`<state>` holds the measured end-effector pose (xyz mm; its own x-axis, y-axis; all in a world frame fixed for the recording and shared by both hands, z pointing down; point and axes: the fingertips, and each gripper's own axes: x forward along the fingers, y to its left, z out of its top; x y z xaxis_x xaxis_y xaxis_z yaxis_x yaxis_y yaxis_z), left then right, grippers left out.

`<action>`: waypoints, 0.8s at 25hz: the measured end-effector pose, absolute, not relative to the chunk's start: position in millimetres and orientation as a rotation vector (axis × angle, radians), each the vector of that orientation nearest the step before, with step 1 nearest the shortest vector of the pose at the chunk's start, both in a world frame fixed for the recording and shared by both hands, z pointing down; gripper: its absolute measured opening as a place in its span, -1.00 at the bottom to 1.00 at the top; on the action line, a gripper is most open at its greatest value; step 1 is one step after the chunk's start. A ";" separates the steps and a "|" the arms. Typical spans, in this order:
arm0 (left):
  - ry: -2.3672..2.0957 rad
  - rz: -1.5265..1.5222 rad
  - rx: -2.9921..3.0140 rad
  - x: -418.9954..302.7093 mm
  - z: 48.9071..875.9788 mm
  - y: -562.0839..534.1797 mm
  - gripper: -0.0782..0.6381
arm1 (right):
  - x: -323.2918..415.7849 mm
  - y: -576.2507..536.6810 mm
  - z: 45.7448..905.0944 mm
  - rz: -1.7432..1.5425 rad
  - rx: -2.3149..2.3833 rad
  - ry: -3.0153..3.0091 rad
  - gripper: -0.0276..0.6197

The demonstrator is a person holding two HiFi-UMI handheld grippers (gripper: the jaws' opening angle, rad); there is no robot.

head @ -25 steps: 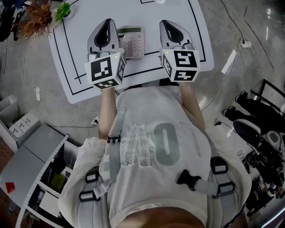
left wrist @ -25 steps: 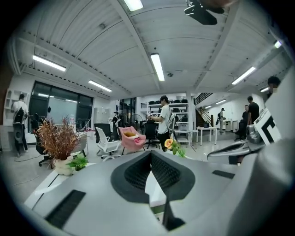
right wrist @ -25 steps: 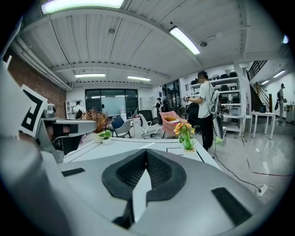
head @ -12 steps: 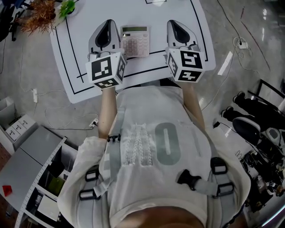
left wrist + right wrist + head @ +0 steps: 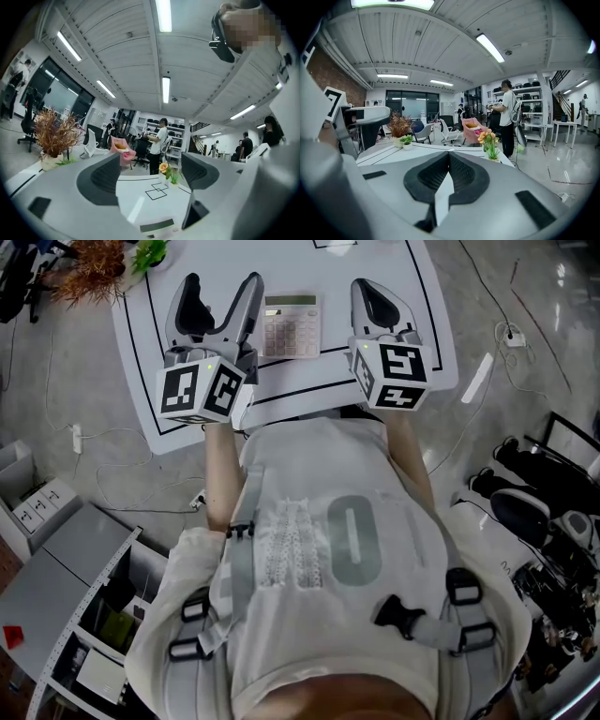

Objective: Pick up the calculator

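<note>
The calculator (image 5: 291, 326), light with a dark display strip, lies flat on the white table (image 5: 412, 296) between my two grippers. My left gripper (image 5: 219, 294) hovers just left of it. Its jaws have just been opening and stand wide apart with nothing between them. In the left gripper view the open gripper (image 5: 150, 161) looks level over the table, and only the calculator's display edge (image 5: 157, 228) shows at the bottom. My right gripper (image 5: 373, 298) hangs shut and empty just right of the calculator. Its pads meet in the right gripper view (image 5: 449, 159).
A dried plant (image 5: 94, 268) and a small green plant (image 5: 152, 253) stand at the table's far left corner. A small flower pot (image 5: 167, 171) sits beyond a drawn square. Black lines (image 5: 141, 343) frame the tabletop. Shelves (image 5: 84, 615) and cables lie on the floor. People stand farther back.
My left gripper has gone from shut to wide open, rolled, and shifted left and upward away from the calculator. The right gripper has stayed shut beside the calculator.
</note>
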<state>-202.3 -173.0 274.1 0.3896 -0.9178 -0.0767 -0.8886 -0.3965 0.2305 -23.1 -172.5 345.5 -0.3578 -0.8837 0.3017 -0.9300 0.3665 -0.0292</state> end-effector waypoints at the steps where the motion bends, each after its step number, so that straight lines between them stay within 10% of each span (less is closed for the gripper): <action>1: -1.625 -0.290 2.497 -203.0 272.1 -173.3 0.33 | -23.2 -172.6 345.1 0.284 1.625 -2.394 -0.89; 20: -0.977 0.224 2.382 -180.0 404.3 -214.7 0.35 | -22.6 -161.2 370.4 0.374 1.586 -2.344 -0.89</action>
